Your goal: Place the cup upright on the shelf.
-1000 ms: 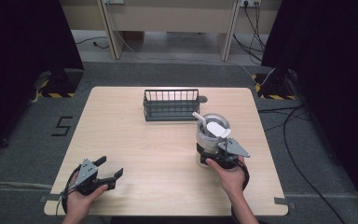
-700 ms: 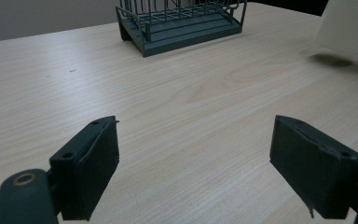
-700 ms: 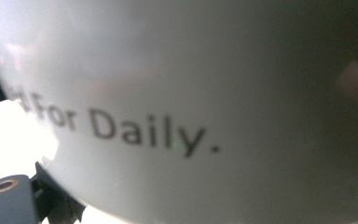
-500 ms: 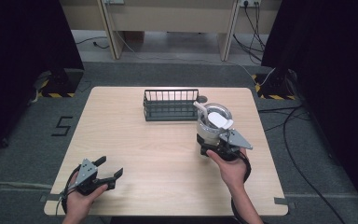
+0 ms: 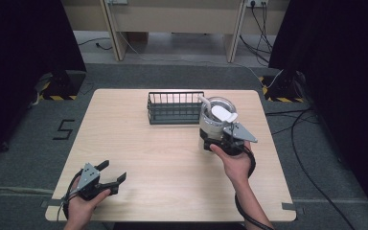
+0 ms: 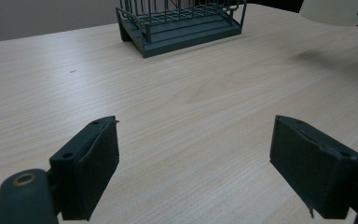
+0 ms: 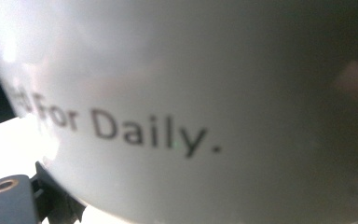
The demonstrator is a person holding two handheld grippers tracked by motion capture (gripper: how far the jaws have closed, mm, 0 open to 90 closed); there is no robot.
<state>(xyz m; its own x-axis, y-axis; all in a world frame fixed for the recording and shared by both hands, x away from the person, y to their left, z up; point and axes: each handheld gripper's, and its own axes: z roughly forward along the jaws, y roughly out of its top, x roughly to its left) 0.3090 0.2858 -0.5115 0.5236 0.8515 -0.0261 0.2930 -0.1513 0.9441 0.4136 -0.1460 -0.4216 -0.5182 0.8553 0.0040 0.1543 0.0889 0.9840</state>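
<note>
A white round container point(image 5: 213, 123) with a white scoop point(image 5: 223, 114) resting in its open top is held just right of the dark wire rack point(image 5: 175, 108). My right gripper point(image 5: 212, 142) is shut on its lower wall. In the right gripper view the container's wall point(image 7: 214, 93) sits right against the lens, printed with "For Daily.", and one black jaw peeks out beneath it at lower left. My left gripper point(image 5: 110, 173) rests open near the table's front left corner. In the left gripper view its jaws point(image 6: 196, 168) stand wide apart over bare wood.
The light wooden table point(image 5: 139, 143) carries the empty wire rack point(image 6: 182, 21) at its back middle. From the left gripper, the container's underside point(image 6: 335, 9) shows at the top right, off the table. Dark floor, cables and taped stands surround the table.
My right gripper has carried the white container away from the person, toward the back of the table beside the rack. The left gripper has stayed put.
</note>
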